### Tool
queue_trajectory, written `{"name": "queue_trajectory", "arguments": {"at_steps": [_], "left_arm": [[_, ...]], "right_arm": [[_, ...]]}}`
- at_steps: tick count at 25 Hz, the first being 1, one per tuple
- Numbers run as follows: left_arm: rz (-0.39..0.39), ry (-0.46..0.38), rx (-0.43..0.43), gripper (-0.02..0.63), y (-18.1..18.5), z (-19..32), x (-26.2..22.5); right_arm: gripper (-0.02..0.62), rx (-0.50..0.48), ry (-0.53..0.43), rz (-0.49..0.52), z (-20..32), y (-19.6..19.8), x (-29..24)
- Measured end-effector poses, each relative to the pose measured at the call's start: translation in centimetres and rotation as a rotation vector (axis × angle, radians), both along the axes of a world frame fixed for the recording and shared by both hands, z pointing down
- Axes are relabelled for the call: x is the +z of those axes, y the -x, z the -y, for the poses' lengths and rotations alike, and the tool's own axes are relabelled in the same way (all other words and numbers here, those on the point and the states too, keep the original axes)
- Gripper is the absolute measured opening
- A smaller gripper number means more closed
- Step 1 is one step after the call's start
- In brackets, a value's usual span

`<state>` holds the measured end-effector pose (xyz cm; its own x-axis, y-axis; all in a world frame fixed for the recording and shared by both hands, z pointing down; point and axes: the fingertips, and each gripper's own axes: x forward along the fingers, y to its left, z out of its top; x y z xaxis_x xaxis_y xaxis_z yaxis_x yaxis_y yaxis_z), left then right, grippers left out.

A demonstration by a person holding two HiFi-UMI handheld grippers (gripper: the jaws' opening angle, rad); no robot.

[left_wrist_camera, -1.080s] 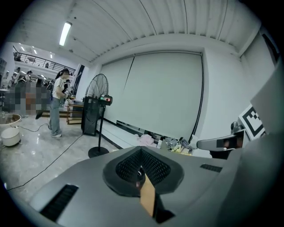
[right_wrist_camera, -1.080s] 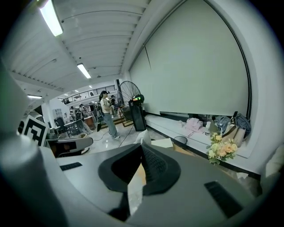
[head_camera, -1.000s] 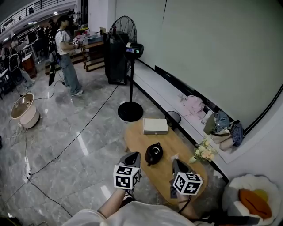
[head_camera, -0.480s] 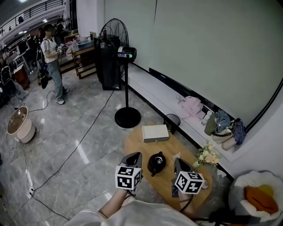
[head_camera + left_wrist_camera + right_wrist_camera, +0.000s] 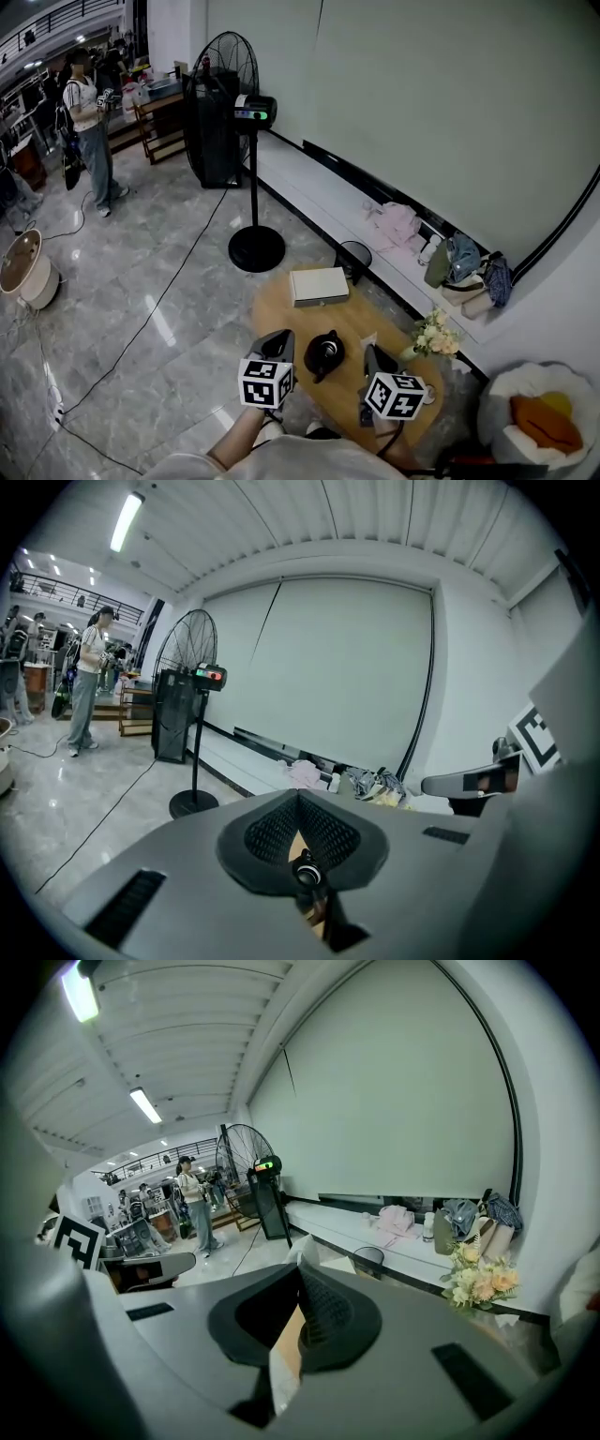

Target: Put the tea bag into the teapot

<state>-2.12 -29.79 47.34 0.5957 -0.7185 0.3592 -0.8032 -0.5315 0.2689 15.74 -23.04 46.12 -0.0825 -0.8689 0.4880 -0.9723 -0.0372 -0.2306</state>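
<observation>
Head view: low oval wooden table (image 5: 352,317) on a grey marble floor, both your grippers over its near end. The dark teapot (image 5: 324,354) stands on the table between them.

Your left gripper (image 5: 279,336) is just beside the teapot's left flank; whether it touches, this view doesn't settle. In the left gripper view its jaws are closed, the mesh pads meeting at the tips with nothing caught there. Lower down, a narrow slit shows wood tone and a small round dark thing. You can't tell what that is.

Your right gripper (image 5: 369,349) sits to the teapot's right, near it but apart. A scrap of white shows at its tip. In the right gripper view the jaws are clamped on the tea bag (image 5: 302,1244): a white paper corner pokes up past the tips, and a pale strip runs down through the gap between the pads. So the tea bag is in your right gripper, beside the teapot and outside it.

Other things on the table:
- a flat white box (image 5: 318,285) at the far end
- a bunch of pale flowers (image 5: 433,332) at the right edge

Beyond the table a tall pedestal fan (image 5: 217,94) stands on the floor, its round base near the table's far end. A person (image 5: 86,127) stands well off at the upper left. Loose clothes and bags lie along the white ledge under the wall, on the right.
</observation>
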Motion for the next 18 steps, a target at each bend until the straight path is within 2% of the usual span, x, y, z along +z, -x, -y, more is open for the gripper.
{"name": "queue_trajectory", "arguments": {"at_steps": [12,18], "left_arm": [[0.046,0.067,-0.008,0.017,-0.7,-0.5,1.6],[0.071,0.126,-0.01,0.017,-1.1,-0.9,4.2]], "right_arm": [[0.034,-0.088,0.074,0.037,2.2,1.2,2.3],[0.034,-0.099,0.137,0.061,2.0,0.8,5.0]]}}
